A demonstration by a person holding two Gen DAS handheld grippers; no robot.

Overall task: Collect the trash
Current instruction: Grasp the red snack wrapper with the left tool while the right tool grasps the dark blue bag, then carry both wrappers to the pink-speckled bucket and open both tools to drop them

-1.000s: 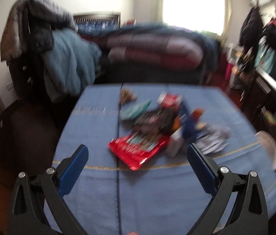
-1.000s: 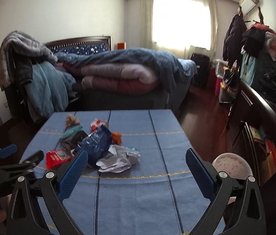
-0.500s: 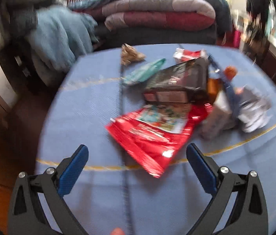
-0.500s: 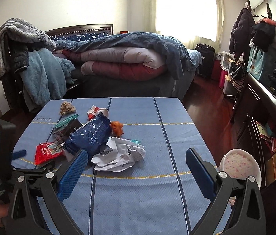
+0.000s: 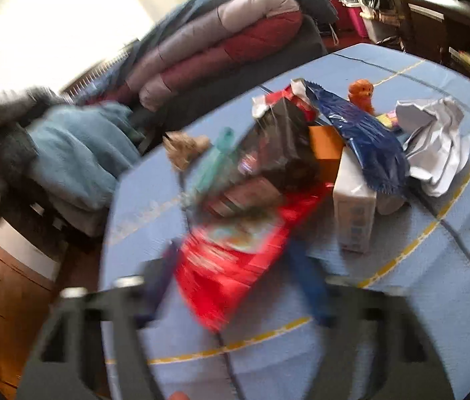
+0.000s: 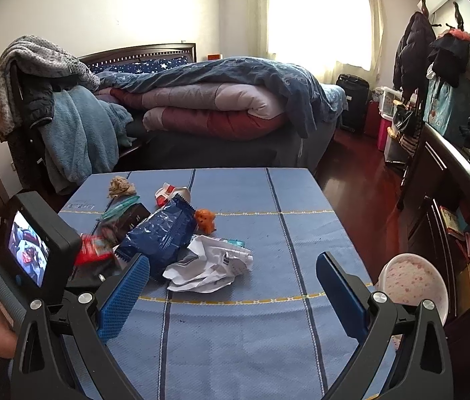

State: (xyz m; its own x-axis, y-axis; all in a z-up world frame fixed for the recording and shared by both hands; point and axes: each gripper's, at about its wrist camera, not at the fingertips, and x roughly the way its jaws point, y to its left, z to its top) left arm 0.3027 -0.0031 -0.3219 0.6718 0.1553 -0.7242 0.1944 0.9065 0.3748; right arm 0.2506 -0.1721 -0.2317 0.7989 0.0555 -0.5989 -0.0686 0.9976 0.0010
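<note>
A pile of trash lies on the blue tablecloth (image 6: 235,326): a red snack bag (image 5: 235,260), a dark wrapper (image 5: 278,146), a blue foil bag (image 6: 158,236), crumpled white paper (image 6: 208,263), a teal wrapper (image 5: 211,163) and a brown paper wad (image 6: 121,186). My left gripper (image 5: 235,286) is tilted and blurred; its blue fingers stand on both sides of the red bag, closing on it. It also shows in the right wrist view (image 6: 91,266). My right gripper (image 6: 231,286) is open and empty, low over the table's near part.
A small orange toy dog (image 6: 205,220) stands by the blue bag. A white carton (image 5: 355,206) stands in the pile. A pink-speckled bin (image 6: 411,283) sits off the table's right edge. A bed with quilts (image 6: 208,110) lies beyond; a dresser (image 6: 461,180) lines the right.
My left gripper has moved in onto the red snack bag, tilted, and its fingers have come closer together around it. My right gripper has stayed open and drifted slightly forward.
</note>
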